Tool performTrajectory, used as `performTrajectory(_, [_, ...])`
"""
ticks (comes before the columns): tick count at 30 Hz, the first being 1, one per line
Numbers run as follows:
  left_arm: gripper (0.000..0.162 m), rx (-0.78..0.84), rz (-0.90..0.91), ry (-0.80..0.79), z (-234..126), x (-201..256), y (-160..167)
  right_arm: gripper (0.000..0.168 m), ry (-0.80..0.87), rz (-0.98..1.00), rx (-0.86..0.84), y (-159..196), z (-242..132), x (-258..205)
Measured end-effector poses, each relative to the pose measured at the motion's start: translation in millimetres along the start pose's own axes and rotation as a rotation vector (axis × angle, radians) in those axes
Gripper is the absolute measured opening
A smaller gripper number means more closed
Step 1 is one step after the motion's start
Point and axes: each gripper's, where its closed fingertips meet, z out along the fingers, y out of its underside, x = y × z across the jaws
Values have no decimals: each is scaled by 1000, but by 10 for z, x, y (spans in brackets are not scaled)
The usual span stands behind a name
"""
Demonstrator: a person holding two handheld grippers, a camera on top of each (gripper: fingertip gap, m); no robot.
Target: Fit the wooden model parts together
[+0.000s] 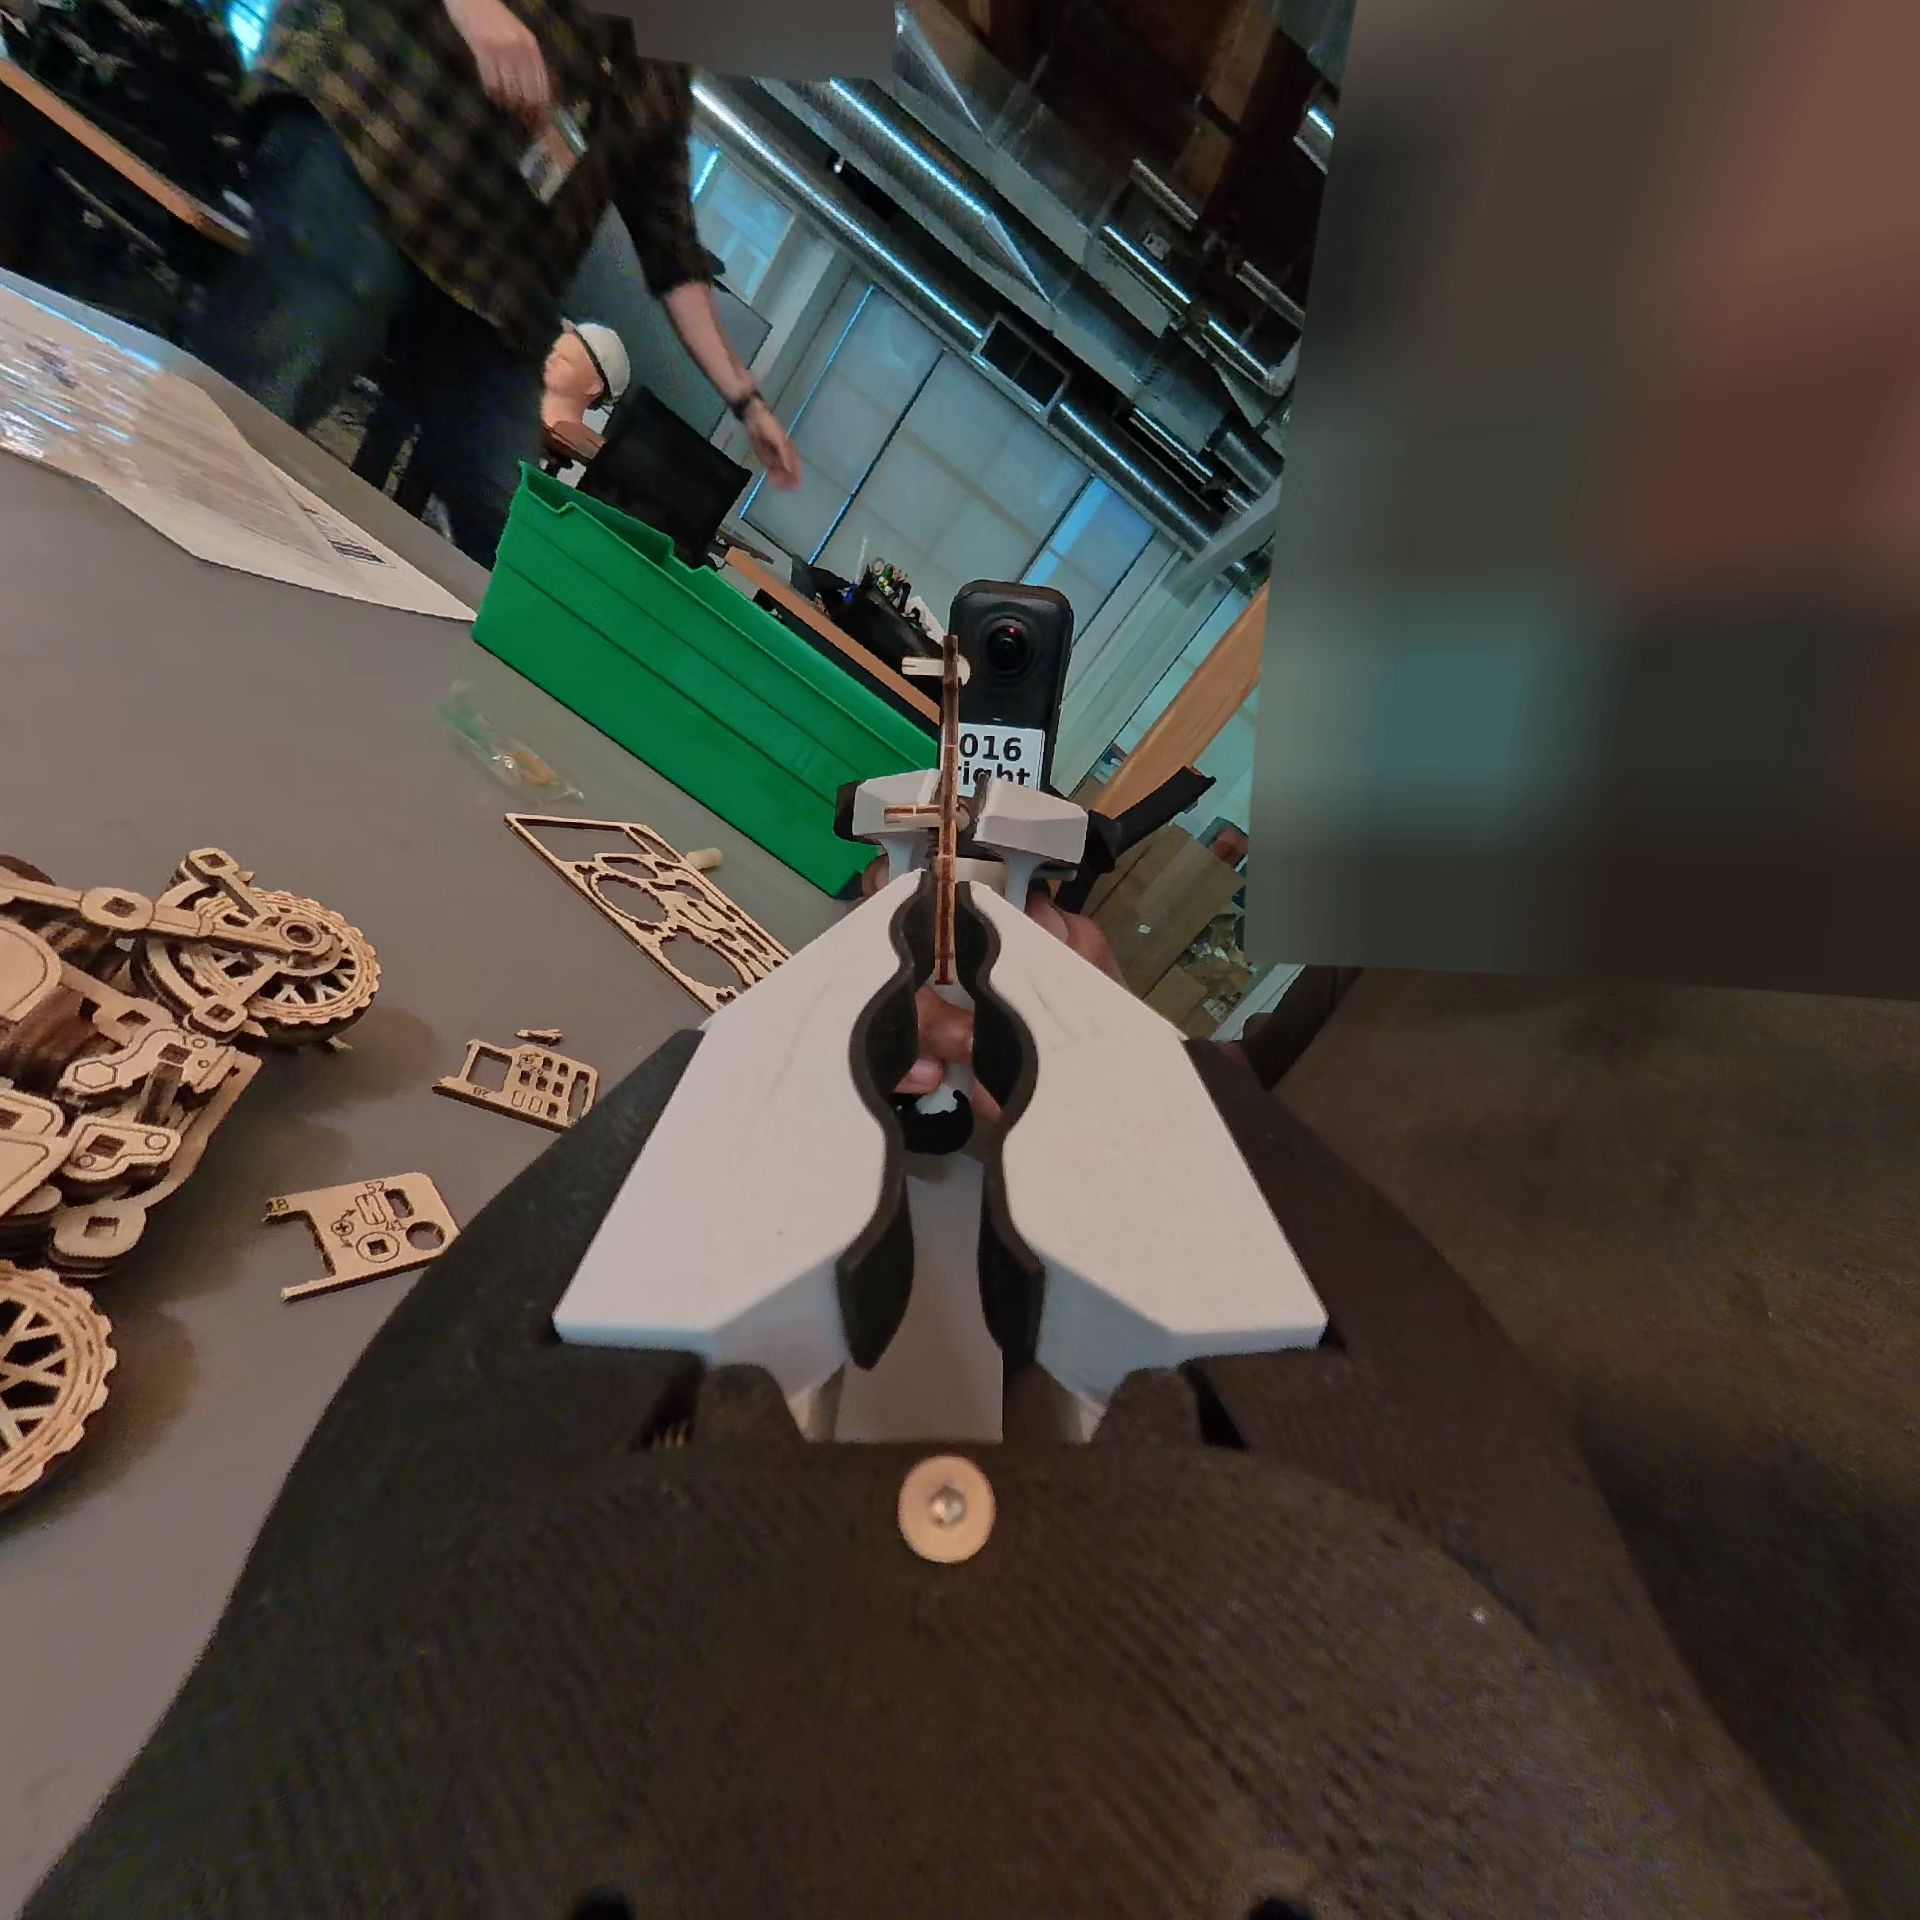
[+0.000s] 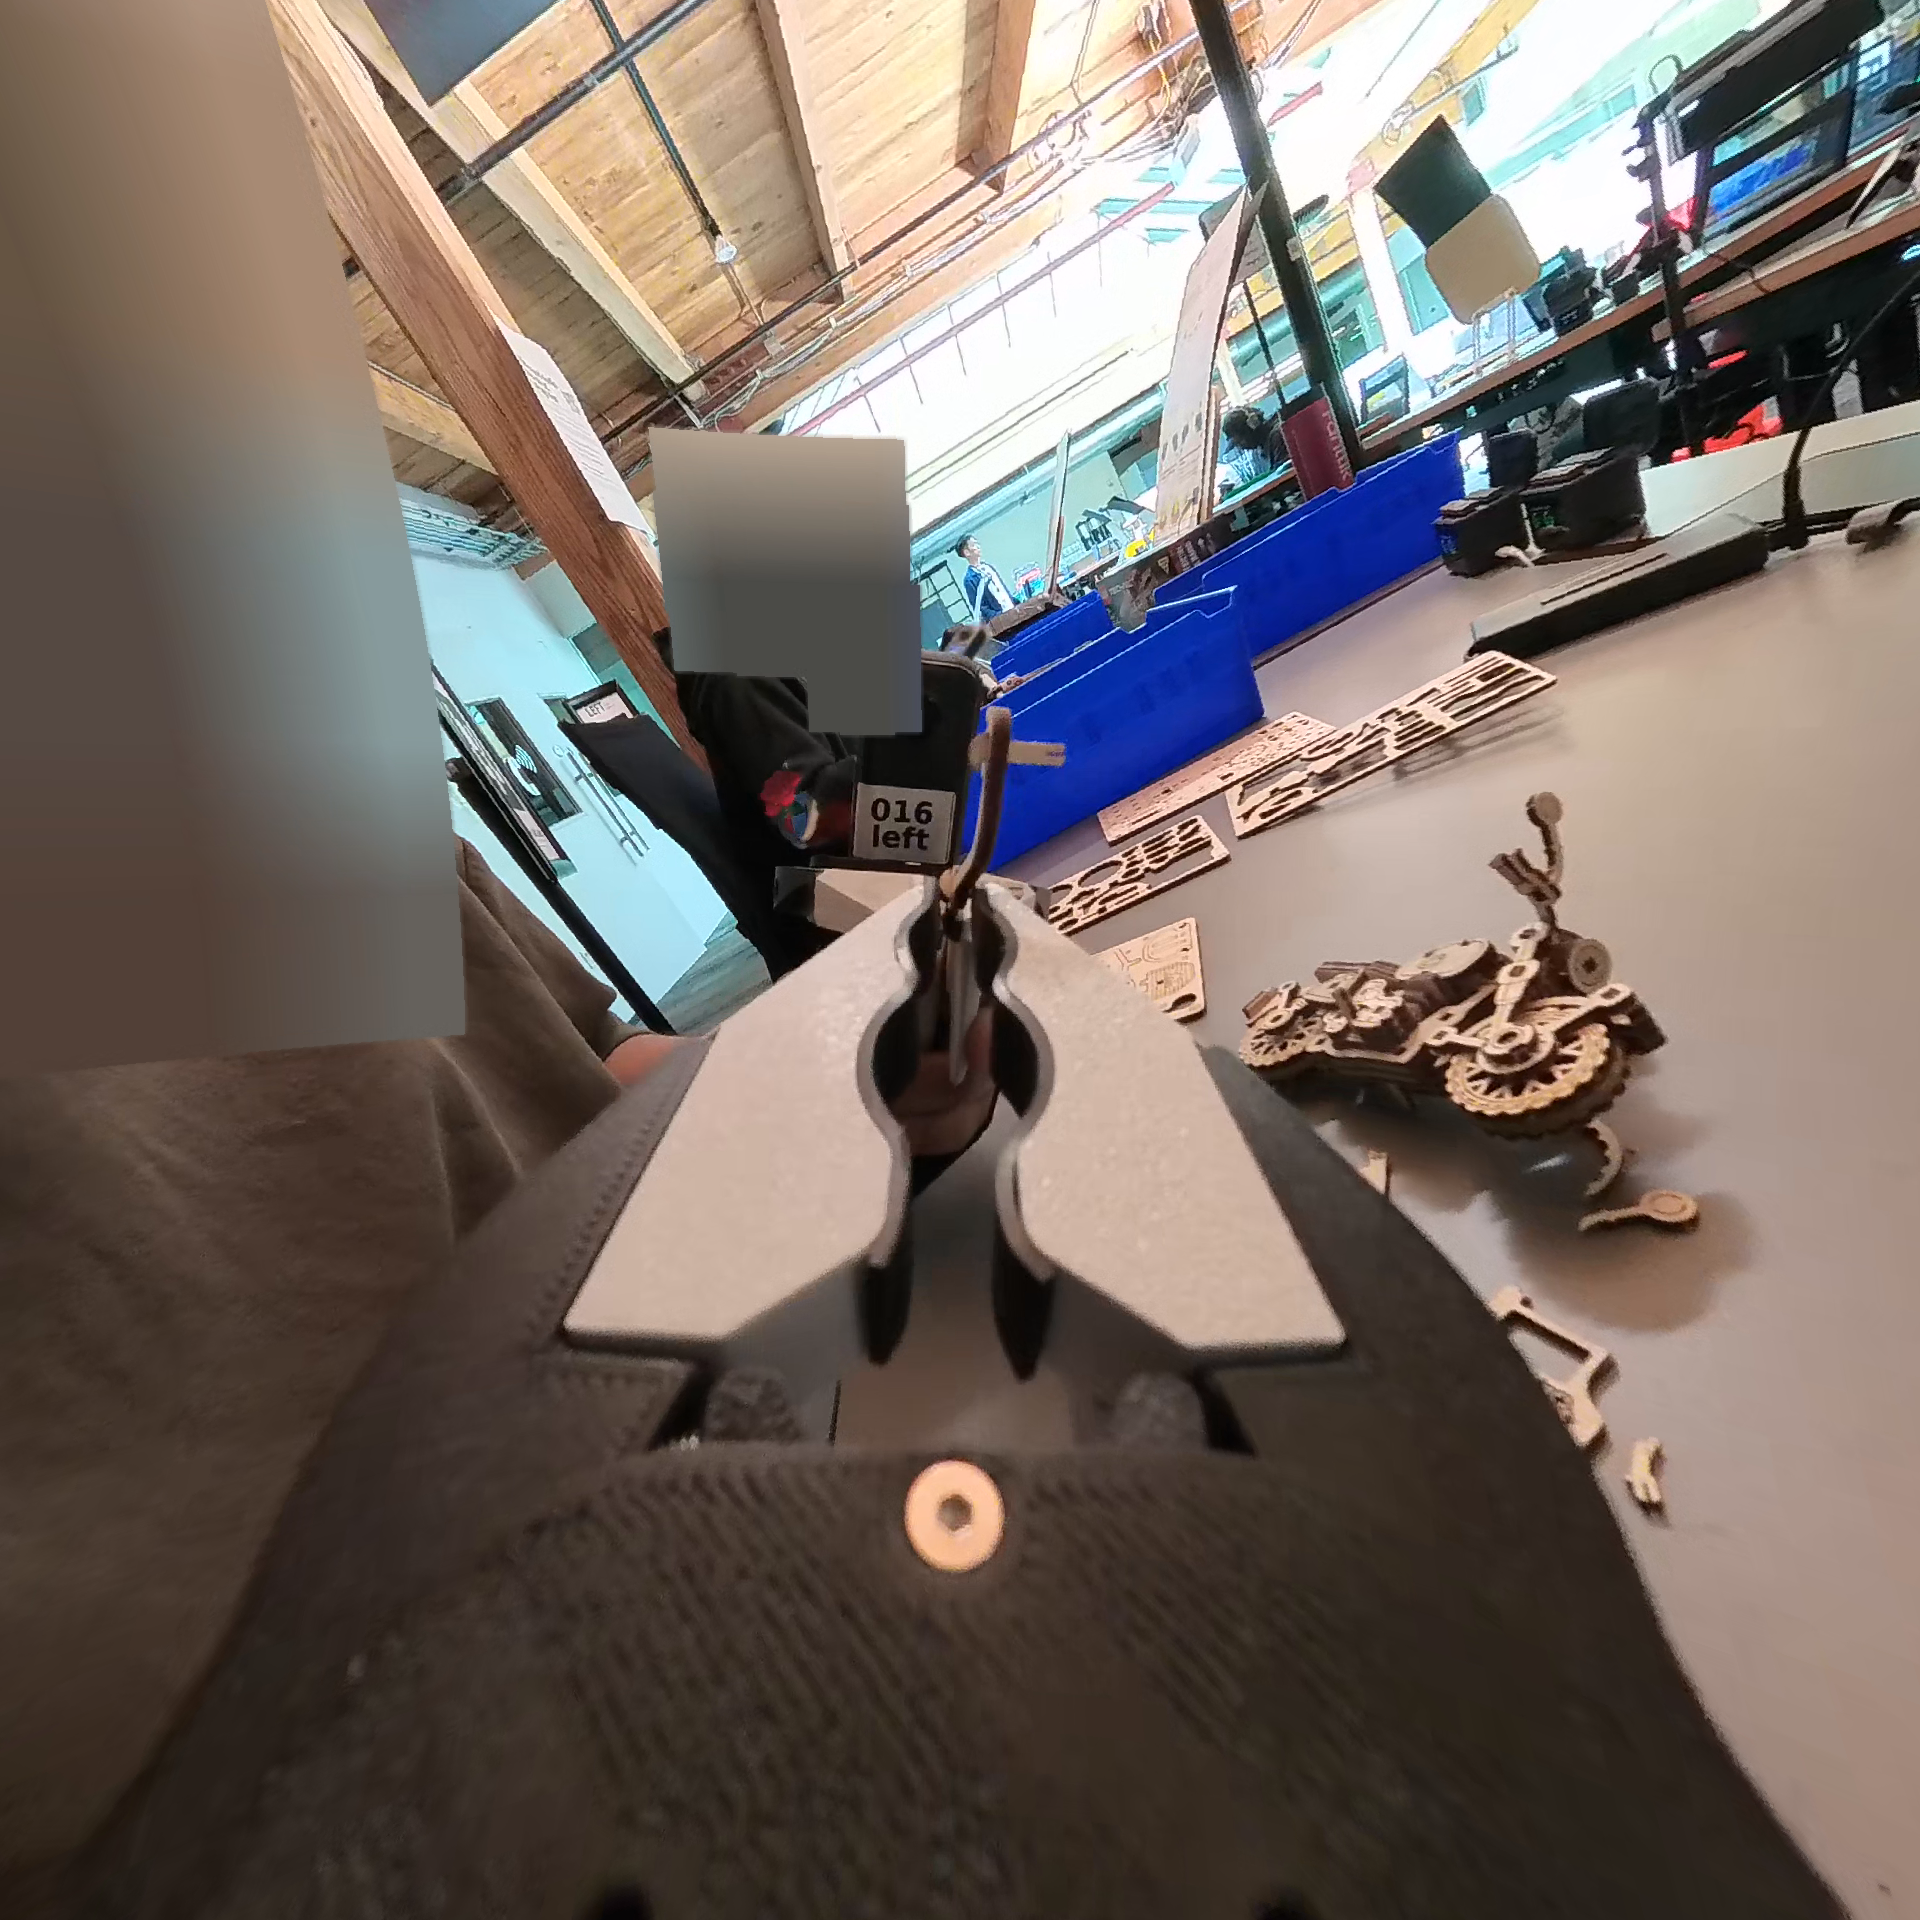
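My left gripper (image 1: 940, 894) is shut on a thin wooden part (image 1: 948, 727), seen edge-on, that stands up past its fingertips with small cross pegs. My right gripper (image 1: 961, 821) faces it tip to tip, raised above the table. In the right wrist view my right gripper (image 2: 961, 906) is shut on a thin dark wooden part (image 2: 992, 779) with a pale peg, and the left gripper (image 2: 940, 881) sits just beyond. I cannot tell whether they hold one part or two joined. The part-built wooden motorcycle (image 1: 208, 987) (image 2: 1455, 1029) lies on the table.
On the grey table (image 1: 208, 707) lie a loose wheel (image 1: 42, 1382), cut-out wooden sheets (image 1: 655, 904) (image 2: 1382, 748), small loose pieces (image 1: 364, 1231) (image 2: 1642, 1210) and a paper sheet (image 1: 187, 468). A green bin (image 1: 675, 665) and blue bins (image 2: 1143, 696) stand farther back. A person (image 1: 468, 208) stands behind. My left and right fingertips are right by each other. From either gripper's tips it is about 15 cm to the part-built wooden motorcycle (image 1: 208, 987).
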Motion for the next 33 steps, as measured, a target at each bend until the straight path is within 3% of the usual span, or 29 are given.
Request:
performTrajectory(12, [0, -9, -25, 6, 5, -8, 19, 2, -9, 14, -8, 15, -14, -2])
performTrajectory(21, [14, -40, -49, -3, 34, -28, 79, 2, -28, 99, -11, 46, -50, 61])
performTrajectory(25, [1, -14, -112, -4, 14, -67, 44, 2, -41, 140, -25, 99, -29, 70])
performTrajectory(33, [0, -14, -135, -8, 7, -87, 40, 3, -41, 147, -19, 96, -27, 84])
